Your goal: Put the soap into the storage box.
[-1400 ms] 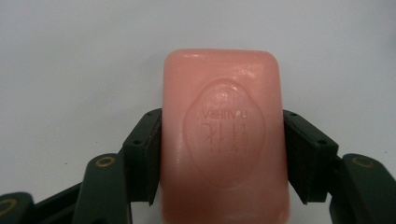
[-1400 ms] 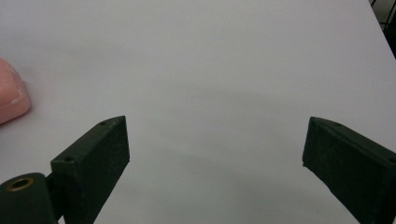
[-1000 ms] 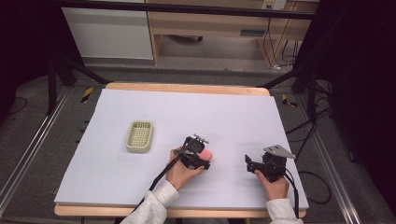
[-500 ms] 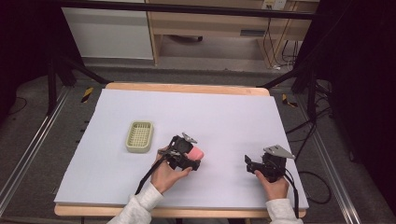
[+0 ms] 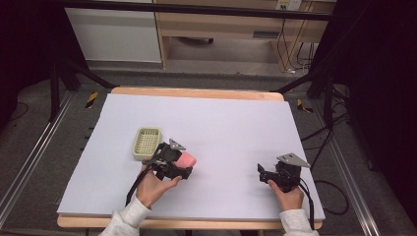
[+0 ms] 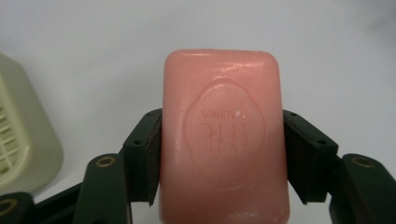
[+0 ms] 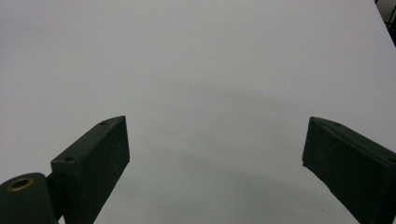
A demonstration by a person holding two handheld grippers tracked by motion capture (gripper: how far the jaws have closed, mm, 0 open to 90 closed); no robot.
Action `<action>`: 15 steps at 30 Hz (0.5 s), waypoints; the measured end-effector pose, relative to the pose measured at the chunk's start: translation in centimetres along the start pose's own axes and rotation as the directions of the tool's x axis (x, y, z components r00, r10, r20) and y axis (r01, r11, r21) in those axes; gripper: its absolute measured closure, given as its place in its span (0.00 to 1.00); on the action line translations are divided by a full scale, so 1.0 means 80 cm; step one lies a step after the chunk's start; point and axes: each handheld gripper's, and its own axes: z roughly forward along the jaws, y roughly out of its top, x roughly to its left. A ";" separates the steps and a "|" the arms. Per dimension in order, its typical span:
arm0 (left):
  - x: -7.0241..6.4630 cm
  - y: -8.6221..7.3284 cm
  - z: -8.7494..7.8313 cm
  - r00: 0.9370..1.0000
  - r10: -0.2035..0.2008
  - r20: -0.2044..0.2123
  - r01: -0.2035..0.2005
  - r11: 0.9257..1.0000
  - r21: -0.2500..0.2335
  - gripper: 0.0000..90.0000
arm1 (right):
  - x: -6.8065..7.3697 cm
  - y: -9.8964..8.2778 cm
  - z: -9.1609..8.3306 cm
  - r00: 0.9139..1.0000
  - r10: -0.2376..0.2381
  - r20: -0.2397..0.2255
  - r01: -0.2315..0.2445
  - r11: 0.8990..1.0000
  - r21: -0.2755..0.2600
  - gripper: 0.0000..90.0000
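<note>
A pink bar of soap (image 6: 223, 144) with a stamped oval mark sits clamped between the jaws of my left gripper (image 6: 222, 154). In the high view the left gripper (image 5: 181, 164) holds that soap (image 5: 186, 161) just above the table, right beside a pale green slotted soap dish (image 5: 147, 142). The dish's rounded corner (image 6: 25, 140) shows at the left edge of the left gripper view. My right gripper (image 5: 262, 173) rests low at the front right of the table, its jaws (image 7: 215, 163) spread wide over bare white surface with nothing between them.
A white sheet covers the wooden table (image 5: 226, 123). Black cables (image 5: 314, 196) trail off the front right. Metal rails (image 5: 29, 162) run along both sides of the table, and a desk and cabinet (image 5: 216, 24) stand behind it.
My left gripper has carried the soap leftward across the table, from near the middle to beside the green dish. The right gripper has stayed still.
</note>
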 end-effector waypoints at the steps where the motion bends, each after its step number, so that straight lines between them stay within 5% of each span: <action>1: 0.004 -0.001 -0.002 1.000 -0.013 0.000 0.013 1.000 -0.006 0.41 | 0.000 0.000 0.000 1.000 0.001 -0.001 -0.001 1.000 0.000 0.09; 15: 0.055 0.006 -0.023 0.994 -0.092 -0.064 0.090 0.995 -0.044 0.41 | 0.002 -0.001 0.000 1.000 -0.005 -0.003 0.005 1.000 0.001 0.08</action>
